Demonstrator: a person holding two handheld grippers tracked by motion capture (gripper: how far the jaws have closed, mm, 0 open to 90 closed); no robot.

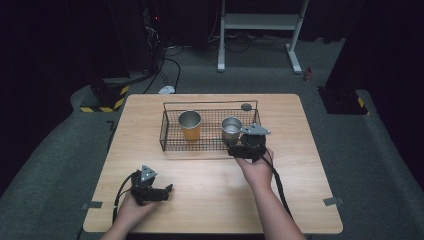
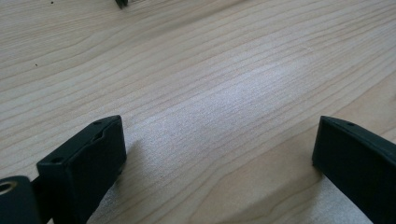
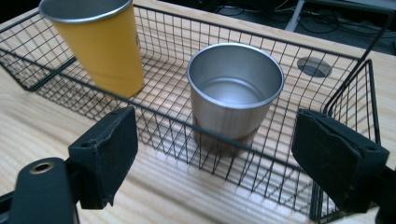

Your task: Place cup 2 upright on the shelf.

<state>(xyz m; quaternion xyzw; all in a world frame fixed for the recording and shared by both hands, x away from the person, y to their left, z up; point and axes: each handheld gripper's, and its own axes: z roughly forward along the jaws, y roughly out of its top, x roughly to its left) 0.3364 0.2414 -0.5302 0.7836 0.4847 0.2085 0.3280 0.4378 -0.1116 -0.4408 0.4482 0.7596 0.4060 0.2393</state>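
A black wire basket (image 1: pixel 200 149) stands at the middle back of the wooden table (image 1: pixel 210 200). Inside it a tall yellow cup (image 1: pixel 190 131) stands on the left and a short silver cup (image 1: pixel 231 127) on the right. My right gripper (image 1: pixel 245 142) sits at the basket's front right corner, open. In the right gripper view its wide jaws frame the silver cup (image 3: pixel 233 98) behind the basket wire (image 3: pixel 177 116), with the yellow cup (image 3: pixel 105 51) at upper left. My left gripper (image 1: pixel 167 192) rests near the table's front left, open (image 2: pixel 219 126) over bare wood.
A round grey cable hole (image 1: pixel 246 106) lies in the table just behind the basket's right end. Beyond the table a white metal stand (image 1: pixel 260 22) and cables sit on the grey floor. Tape tabs mark the table's front corners.
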